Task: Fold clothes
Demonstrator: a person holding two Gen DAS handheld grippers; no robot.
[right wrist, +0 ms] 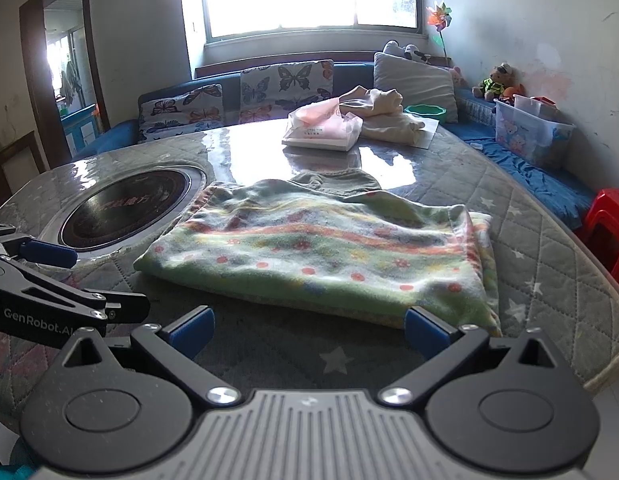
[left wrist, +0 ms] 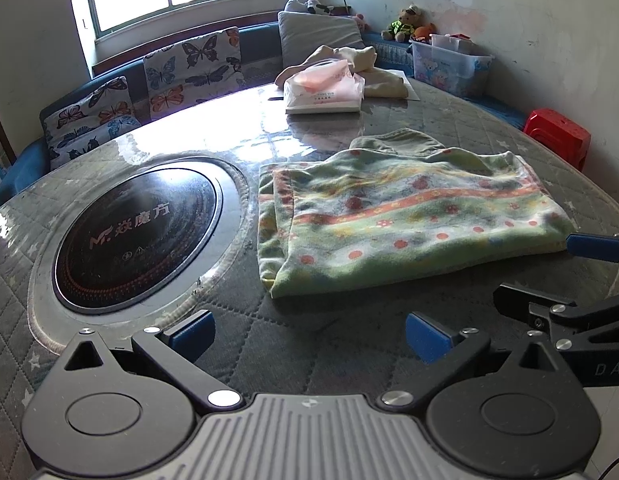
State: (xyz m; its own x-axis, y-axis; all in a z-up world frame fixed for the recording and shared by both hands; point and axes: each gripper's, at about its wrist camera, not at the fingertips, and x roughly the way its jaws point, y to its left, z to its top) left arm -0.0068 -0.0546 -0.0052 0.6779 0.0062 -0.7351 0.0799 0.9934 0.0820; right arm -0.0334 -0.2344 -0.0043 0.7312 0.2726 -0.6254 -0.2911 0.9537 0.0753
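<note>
**Folded floral garment on quilted bench: hazards and surroundings**

Item: green floral garment [left wrist: 409, 216], already doubled over, lying flat on the quilt-covered bench [left wrist: 269, 340] just right of the built-in induction hob [left wrist: 137, 232]. All places below are given relative to this garment.

Claws: left claw [left wrist: 309, 330] hovers off the near edge toward the garment's hob-side corner, spread wide and holding nothing. Right claw [right wrist: 307, 326] hovers off the near edge toward the opposite corner, likewise spread and empty; its right fingertip [right wrist: 425, 330] sits just beside the cloth's near hem, contact not certain.

Risks, as judged:
- The cloth is stacked in several layers; a pinch at the hem may catch only the top layer and pull the existing fold apart.
- Soft knit on a quilted cover may drag and bunch instead of sliding.
- A fold swung toward the hob could leave fabric over the glass.
- The two claws work near together and may knock each other.

Surroundings:
- Olive cloth [left wrist: 397, 142] touching the far edge, partly tucked under.
- Tissue pack [left wrist: 323, 90] and cream clothing [left wrist: 369, 68] well beyond, on the far glossy part of the bench.
- Red stool [left wrist: 557, 130] off the bench to the right.
- Nothing stands between claws and garment.
</note>
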